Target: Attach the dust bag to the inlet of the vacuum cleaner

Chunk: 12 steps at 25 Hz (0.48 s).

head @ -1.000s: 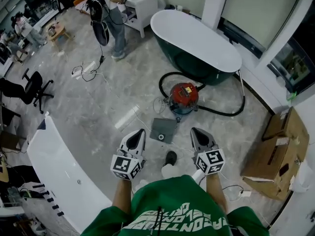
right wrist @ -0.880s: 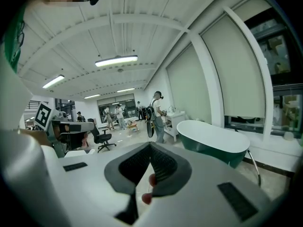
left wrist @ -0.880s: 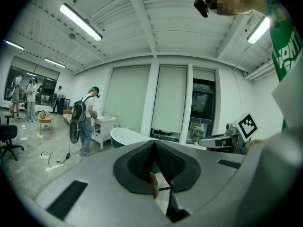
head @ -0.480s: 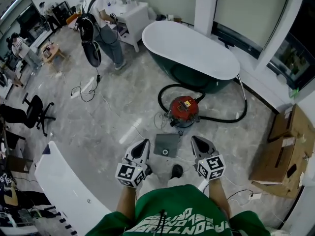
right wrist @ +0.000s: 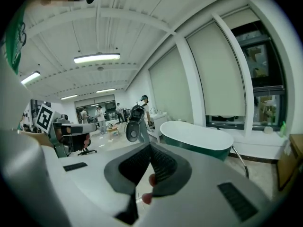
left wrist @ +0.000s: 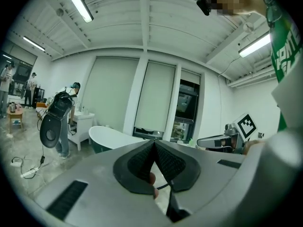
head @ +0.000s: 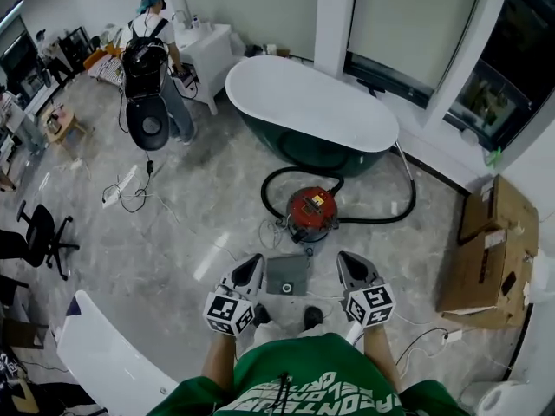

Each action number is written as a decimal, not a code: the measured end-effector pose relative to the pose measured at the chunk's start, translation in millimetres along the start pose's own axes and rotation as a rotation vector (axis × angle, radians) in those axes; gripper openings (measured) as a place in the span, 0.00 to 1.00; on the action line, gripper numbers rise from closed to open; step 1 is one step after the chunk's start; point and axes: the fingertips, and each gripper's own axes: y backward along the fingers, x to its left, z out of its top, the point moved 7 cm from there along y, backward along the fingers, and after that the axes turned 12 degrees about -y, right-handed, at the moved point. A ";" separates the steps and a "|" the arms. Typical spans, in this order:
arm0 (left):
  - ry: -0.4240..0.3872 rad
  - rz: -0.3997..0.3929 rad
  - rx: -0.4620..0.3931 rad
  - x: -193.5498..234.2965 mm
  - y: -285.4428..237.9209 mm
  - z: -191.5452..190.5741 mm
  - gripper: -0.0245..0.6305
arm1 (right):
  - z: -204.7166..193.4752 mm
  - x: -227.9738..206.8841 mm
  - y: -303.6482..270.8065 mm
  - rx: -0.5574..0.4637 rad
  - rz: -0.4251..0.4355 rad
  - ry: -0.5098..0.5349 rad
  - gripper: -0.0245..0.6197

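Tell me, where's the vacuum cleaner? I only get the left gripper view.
Observer: The red vacuum cleaner stands on the floor, just in front of the bathtub.
Operator: And the bag?
Observer: The grey dust bag lies flat on the floor, between the vacuum cleaner and the person's shoes.
Operator: What's over on the right?
Observer: Cardboard boxes stand there.

Head view looks steeply down; both gripper views face level, sharing the bathtub (head: 312,102).
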 end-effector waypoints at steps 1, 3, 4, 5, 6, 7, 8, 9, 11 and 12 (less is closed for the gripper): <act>0.002 -0.007 -0.003 9.9 2.4 -1.0 0.03 | -1.0 6.8 -4.3 0.000 -0.013 0.000 0.05; 0.006 -0.021 -0.006 28.9 8.3 -4.6 0.03 | -4.3 21.5 -13.9 0.004 -0.033 0.002 0.05; 0.006 -0.028 -0.008 38.2 11.4 -6.5 0.03 | -6.1 29.4 -19.2 0.006 -0.041 0.003 0.05; 0.005 -0.035 -0.009 47.3 14.3 -8.3 0.03 | -7.9 37.5 -24.6 0.008 -0.047 0.005 0.05; 0.005 -0.042 -0.012 56.2 16.9 -10.0 0.03 | -9.6 45.6 -30.0 0.011 -0.053 0.008 0.05; 0.006 -0.047 -0.015 64.7 19.3 -11.8 0.03 | -11.2 53.6 -35.0 0.014 -0.059 0.013 0.05; 0.011 -0.050 -0.018 72.7 21.9 -13.9 0.03 | -12.8 61.4 -39.7 0.018 -0.063 0.019 0.05; 0.018 -0.051 -0.021 80.1 24.8 -16.1 0.03 | -14.4 68.9 -44.0 0.023 -0.066 0.023 0.05; 0.034 -0.054 -0.025 92.8 30.5 -20.2 0.03 | -17.3 81.9 -51.7 0.031 -0.070 0.029 0.05; 0.039 -0.058 -0.027 97.9 33.0 -22.0 0.03 | -18.3 87.2 -54.9 0.035 -0.073 0.031 0.05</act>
